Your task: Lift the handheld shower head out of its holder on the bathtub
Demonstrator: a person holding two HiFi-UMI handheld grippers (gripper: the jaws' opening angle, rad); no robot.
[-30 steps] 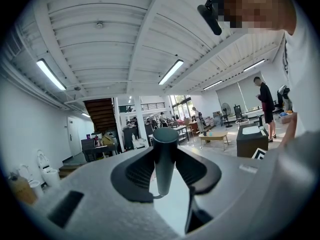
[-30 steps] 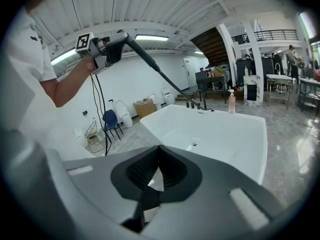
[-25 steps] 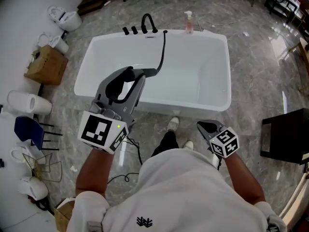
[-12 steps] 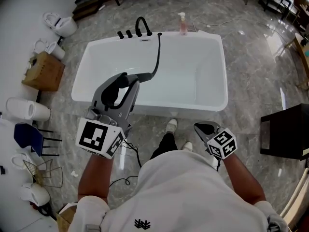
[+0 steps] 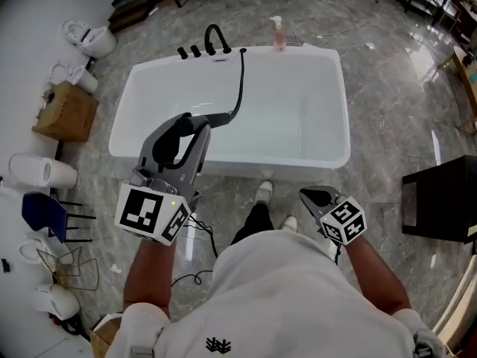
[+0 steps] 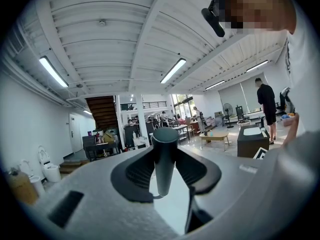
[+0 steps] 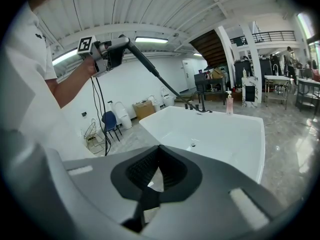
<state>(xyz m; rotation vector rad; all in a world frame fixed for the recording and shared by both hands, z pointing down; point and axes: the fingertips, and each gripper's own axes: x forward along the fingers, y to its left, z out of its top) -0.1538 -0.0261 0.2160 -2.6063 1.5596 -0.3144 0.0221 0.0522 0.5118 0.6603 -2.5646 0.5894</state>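
Note:
The black handheld shower head (image 5: 215,117) is off the tub and held in the air over the white bathtub's near rim (image 5: 223,159). My left gripper (image 5: 195,120) is shut on its handle. In the left gripper view the dark handle (image 6: 165,159) stands upright between the pads. Its black hose (image 5: 240,80) runs back to the black faucet set (image 5: 215,40) on the far rim. In the right gripper view the raised left gripper (image 7: 107,51) and the shower head (image 7: 142,60) show at the upper left. My right gripper (image 5: 317,198) is shut and empty, low by the person's legs.
A pink soap bottle (image 5: 278,34) stands on the tub's far rim. Toilets (image 5: 89,36), a cardboard box (image 5: 65,110) and a blue chair (image 5: 41,207) line the left wall. A black cabinet (image 5: 443,200) stands at the right. The person's feet (image 5: 266,193) are beside the tub.
Both grippers keep their places and the shower head stays gripped. Only the head camera's view has drifted a little.

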